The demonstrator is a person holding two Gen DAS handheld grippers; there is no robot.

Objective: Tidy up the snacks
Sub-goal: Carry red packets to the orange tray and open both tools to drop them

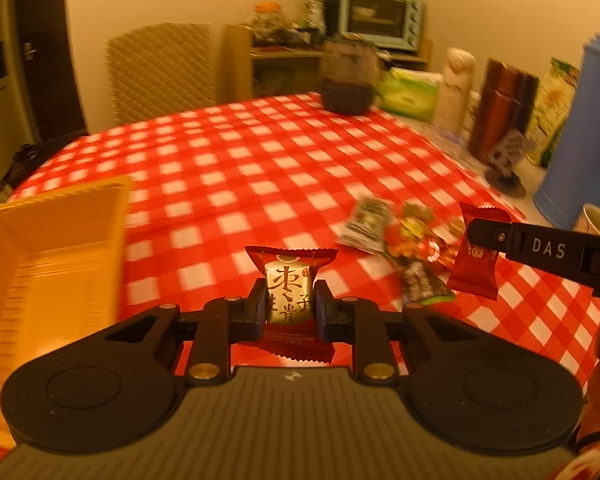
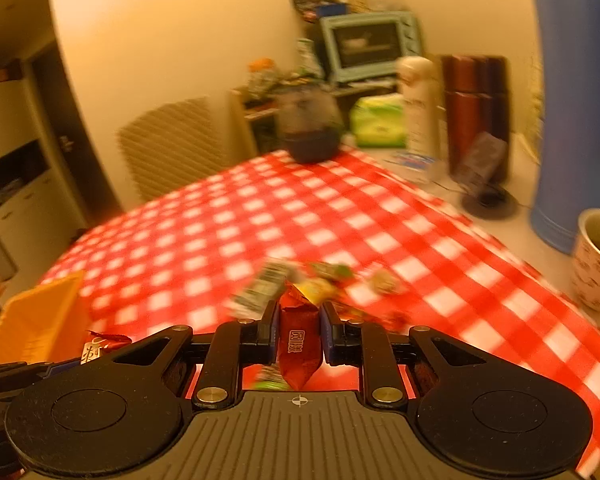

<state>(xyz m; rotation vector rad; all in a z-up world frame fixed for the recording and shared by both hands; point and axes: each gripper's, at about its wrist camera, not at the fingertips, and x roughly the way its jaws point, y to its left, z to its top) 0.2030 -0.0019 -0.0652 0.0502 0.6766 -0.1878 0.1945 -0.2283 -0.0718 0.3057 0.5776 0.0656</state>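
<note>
The left gripper (image 1: 291, 300) squeezes a red and gold candy (image 1: 290, 280) between its fingers at bottom center, and the right gripper (image 2: 299, 334) pinches a red candy (image 2: 299, 344). A yellow tray (image 1: 60, 216) sits at lower left on the checkered table (image 1: 240, 168). More snacks (image 1: 396, 236) lie in a pile at middle right, just past the fingers.

A red-and-white checked tablecloth (image 1: 236, 168) covers the table. At its far edge stands a dark round glass jar (image 1: 347, 80), with a green tissue pack (image 1: 410, 92) beside it. Along the right side stand a white bottle (image 1: 456, 88), a brown flask (image 1: 500, 108), a small grey stand (image 1: 507, 160), a tall blue thermos (image 1: 580, 136) and a patterned cup (image 2: 598, 260). Behind, a pale blue toaster oven (image 1: 380, 14) sits on a wooden shelf (image 1: 260, 56), near a woven chair back (image 1: 160, 68).
</note>
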